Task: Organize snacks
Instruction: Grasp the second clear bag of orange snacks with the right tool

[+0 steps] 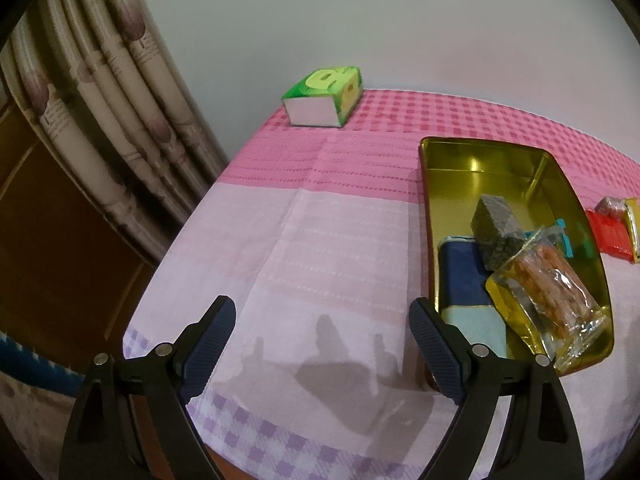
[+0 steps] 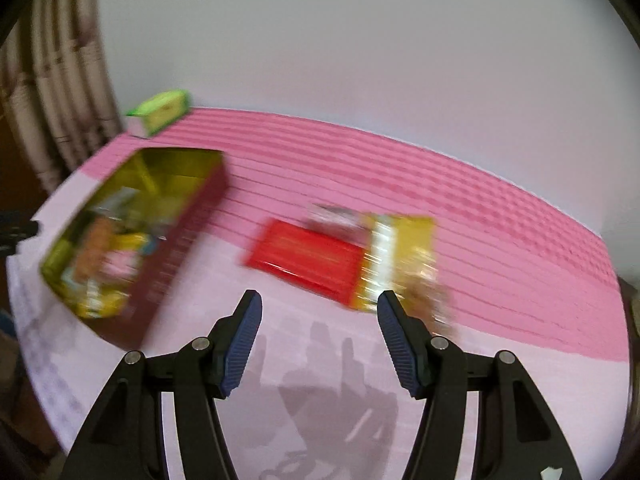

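A gold-lined tin (image 1: 480, 152) with dark red outer walls lies on the pink cloth and holds several snacks: a clear pack of orange pieces (image 1: 556, 292), a grey block (image 1: 494, 228) and a blue packet (image 1: 464, 276). My left gripper (image 1: 322, 316) hangs open over bare cloth just left of the tin. In the blurred right wrist view the tin (image 2: 176, 252) is at the left. A red packet (image 2: 308, 258) and a yellow-and-white packet (image 2: 400, 256) lie on the cloth just beyond my right gripper (image 2: 320, 306), which is open with nothing between its fingers.
A green tissue box (image 1: 324, 94) stands at the table's far left corner by the wall. Patterned curtains (image 1: 100, 92) hang to the left beyond the table edge. A small silver-wrapped snack (image 2: 336, 214) lies behind the red packet.
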Motion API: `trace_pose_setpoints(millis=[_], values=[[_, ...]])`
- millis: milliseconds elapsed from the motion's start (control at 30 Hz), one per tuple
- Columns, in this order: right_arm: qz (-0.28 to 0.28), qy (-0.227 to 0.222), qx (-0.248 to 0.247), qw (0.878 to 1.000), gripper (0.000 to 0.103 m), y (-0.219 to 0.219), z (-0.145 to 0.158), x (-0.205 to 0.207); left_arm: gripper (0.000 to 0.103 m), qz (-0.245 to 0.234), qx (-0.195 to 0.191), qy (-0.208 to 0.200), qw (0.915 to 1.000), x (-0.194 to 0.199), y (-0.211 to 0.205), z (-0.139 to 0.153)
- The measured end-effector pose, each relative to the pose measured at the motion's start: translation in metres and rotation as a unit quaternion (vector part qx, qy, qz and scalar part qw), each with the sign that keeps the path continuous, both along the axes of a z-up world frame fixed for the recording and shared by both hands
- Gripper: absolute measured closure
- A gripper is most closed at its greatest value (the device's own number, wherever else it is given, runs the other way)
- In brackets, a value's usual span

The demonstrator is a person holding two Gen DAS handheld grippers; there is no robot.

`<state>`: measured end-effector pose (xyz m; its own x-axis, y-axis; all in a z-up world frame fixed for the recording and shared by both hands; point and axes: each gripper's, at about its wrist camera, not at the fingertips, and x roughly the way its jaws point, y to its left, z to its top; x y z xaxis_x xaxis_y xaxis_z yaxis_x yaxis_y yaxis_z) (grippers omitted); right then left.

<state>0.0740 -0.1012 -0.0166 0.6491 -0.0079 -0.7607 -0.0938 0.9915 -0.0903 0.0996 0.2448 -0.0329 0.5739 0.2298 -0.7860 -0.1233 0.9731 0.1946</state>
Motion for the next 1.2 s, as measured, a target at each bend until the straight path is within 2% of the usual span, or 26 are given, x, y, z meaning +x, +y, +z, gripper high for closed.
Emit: trace_pose_setpoints(millis=[167, 500, 567, 633, 700, 833, 967, 1200], values=[[-0.04, 0.02, 0.003, 0.999, 0.046, -0.051, -0.021, 0.002, 0.015, -0.021, -0.001, -0.003, 0.9998, 0.0, -0.009, -0.004], [-0.046, 0.037, 0.029, 0.998, 0.046, -0.08, -0.052, 0.026, 0.015, -0.057, 0.01, -0.003, 0.9983, -0.001, -0.039, 0.004], [-0.042, 0.04, 0.035, 0.998, 0.048, -0.082, -0.056, 0.03, 0.015, -0.066, 0.011, -0.004, 0.9978, 0.001, -0.047, 0.006], [-0.037, 0.04, 0.04, 0.998, 0.056, -0.085, -0.059, 0.031, 0.015, -0.075, 0.014, -0.003, 0.9971, 0.003, -0.058, 0.009], [-0.035, 0.035, 0.04, 0.998, 0.059, -0.086, -0.059, 0.032, 0.015, -0.085, 0.014, -0.002, 0.9963, 0.007, -0.07, 0.01], [-0.034, 0.027, 0.047, 0.998, 0.066, -0.09, -0.058, 0.03, 0.015, -0.112, 0.015, -0.001, 0.9936, 0.014, -0.098, 0.013], [-0.046, 0.02, 0.048, 0.998, 0.066, -0.098, -0.058, 0.024, 0.015, -0.145, 0.013, -0.001, 0.9894, 0.018, -0.132, 0.014], [-0.077, 0.013, 0.019, 0.997, 0.066, -0.125, -0.058, 0.004, 0.015, -0.203, 0.005, 0.001, 0.9791, 0.022, -0.187, 0.016]])
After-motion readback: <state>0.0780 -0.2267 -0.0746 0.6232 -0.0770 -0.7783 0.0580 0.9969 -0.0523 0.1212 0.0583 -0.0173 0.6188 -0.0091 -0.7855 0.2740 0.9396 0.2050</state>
